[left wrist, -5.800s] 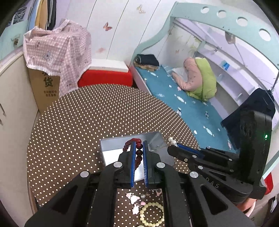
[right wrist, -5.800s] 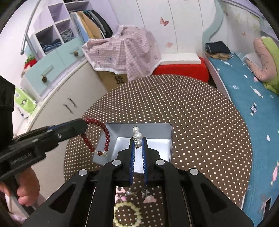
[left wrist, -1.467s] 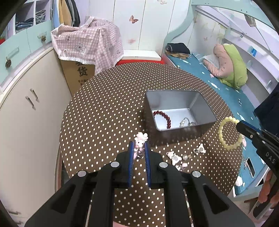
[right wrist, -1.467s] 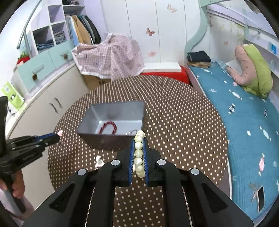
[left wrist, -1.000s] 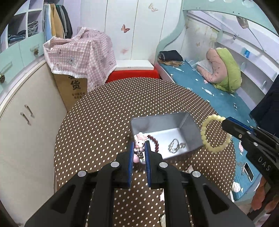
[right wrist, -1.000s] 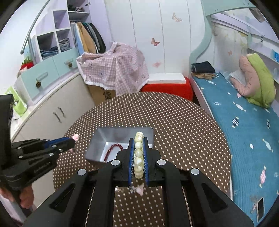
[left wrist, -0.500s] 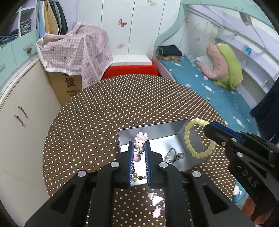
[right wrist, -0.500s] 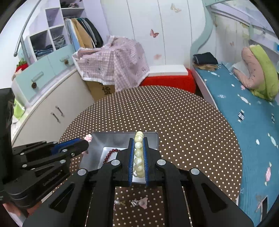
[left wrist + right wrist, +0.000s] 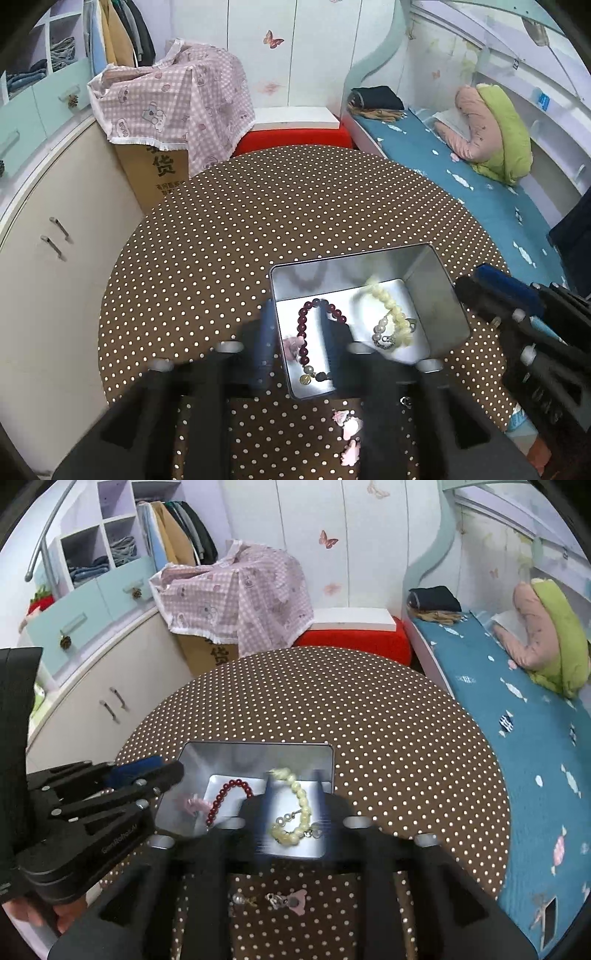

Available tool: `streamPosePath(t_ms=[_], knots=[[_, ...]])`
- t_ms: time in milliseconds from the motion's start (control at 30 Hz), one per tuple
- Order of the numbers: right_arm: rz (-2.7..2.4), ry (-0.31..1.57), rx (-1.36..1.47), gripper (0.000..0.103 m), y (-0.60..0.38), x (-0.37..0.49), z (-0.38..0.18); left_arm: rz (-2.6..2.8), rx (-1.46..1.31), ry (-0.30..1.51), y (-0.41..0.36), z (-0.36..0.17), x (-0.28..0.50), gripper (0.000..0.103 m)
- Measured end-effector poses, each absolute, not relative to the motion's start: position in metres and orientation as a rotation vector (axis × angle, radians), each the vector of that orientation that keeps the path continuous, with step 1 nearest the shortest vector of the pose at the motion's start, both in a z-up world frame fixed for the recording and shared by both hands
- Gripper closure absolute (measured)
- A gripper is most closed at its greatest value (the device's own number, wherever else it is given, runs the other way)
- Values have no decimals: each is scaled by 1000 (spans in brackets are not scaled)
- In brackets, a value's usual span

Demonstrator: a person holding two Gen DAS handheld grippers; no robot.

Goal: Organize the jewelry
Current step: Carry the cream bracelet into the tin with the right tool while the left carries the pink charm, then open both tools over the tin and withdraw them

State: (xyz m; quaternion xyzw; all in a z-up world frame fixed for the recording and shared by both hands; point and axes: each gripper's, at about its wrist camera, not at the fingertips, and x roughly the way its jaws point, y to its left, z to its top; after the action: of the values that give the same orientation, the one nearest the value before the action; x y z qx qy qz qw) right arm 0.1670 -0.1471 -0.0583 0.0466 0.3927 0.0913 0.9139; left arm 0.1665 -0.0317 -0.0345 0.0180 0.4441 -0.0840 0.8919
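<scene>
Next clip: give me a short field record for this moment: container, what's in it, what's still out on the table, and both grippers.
container: silver tin on polka-dot table
in tin: dark red bead bracelet; pale yellow bead bracelet; silver-and-pearl piece; pink charm
still on table: small pink charms in front of the tin
left gripper: jaws opening, nothing gripped
right gripper: jaws opening, yellow bracelet lies between them, released
</scene>
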Motion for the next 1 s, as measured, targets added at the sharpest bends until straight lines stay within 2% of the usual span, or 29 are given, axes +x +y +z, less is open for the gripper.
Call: streamPosePath(t_ms=[33, 567, 833, 1000], knots=[[165, 791, 101, 26, -149, 164, -57, -170, 37, 912, -31, -33, 164, 54], [98, 758, 90, 26, -162, 133, -51, -139, 27, 914, -18, -33, 136, 53], [105, 761, 93, 26, -166, 99, -55, -140, 40, 891, -10, -30, 102, 48], [122, 783, 75, 26, -163, 78, -65, -147, 40, 917, -7, -38, 77, 38]])
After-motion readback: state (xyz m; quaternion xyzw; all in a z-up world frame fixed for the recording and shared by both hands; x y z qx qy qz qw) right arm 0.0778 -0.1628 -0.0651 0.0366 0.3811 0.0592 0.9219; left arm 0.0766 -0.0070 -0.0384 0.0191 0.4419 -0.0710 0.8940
